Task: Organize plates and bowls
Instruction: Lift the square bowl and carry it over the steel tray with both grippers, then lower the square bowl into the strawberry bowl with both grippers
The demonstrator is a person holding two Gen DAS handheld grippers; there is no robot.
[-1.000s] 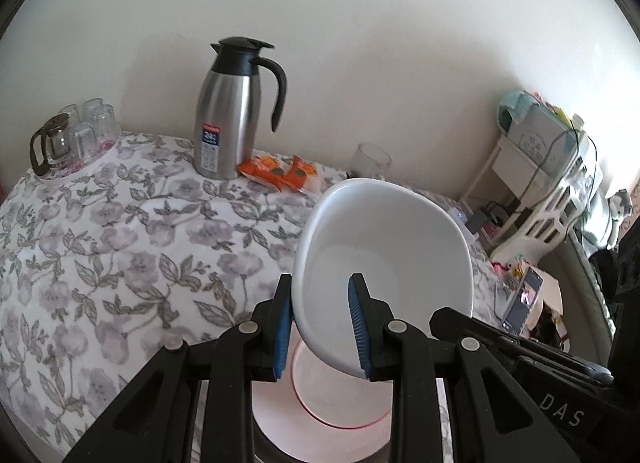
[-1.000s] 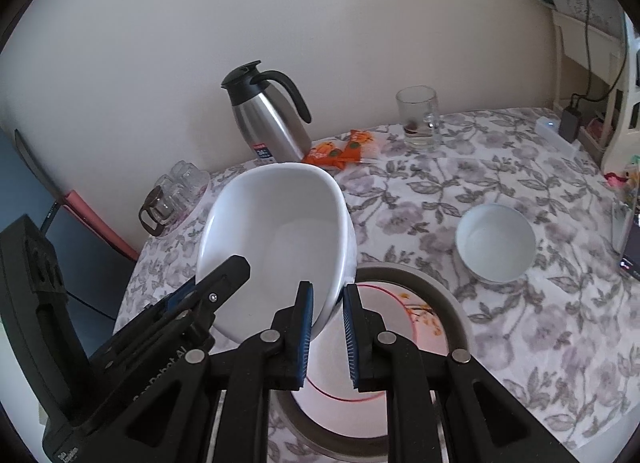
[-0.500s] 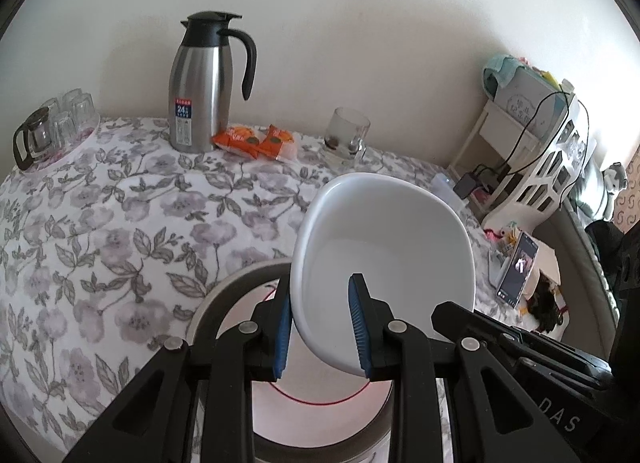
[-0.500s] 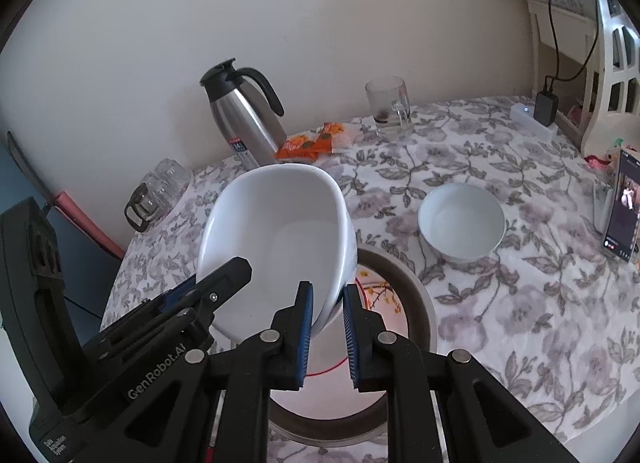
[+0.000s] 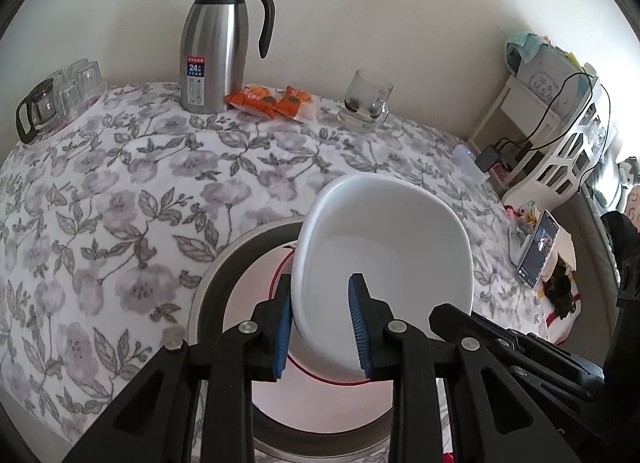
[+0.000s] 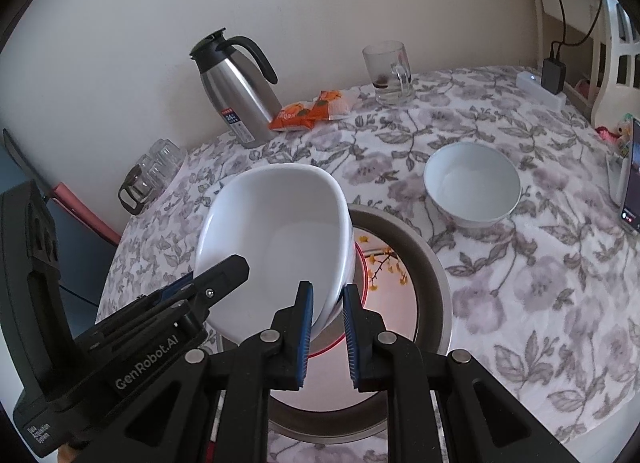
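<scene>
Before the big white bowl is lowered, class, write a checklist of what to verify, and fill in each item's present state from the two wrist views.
1. left gripper clamps the white bowl rim: ok.
2. right gripper clamps the opposite rim: ok.
3. Bowl is above the grey-rimmed plate: ok.
4. Bowl is level: not ok, it tilts.
5. Small bowl stands apart on the tablecloth, outside the path: ok.
6. Gap between bowl base and plate: cannot tell, hidden by the bowl.
</scene>
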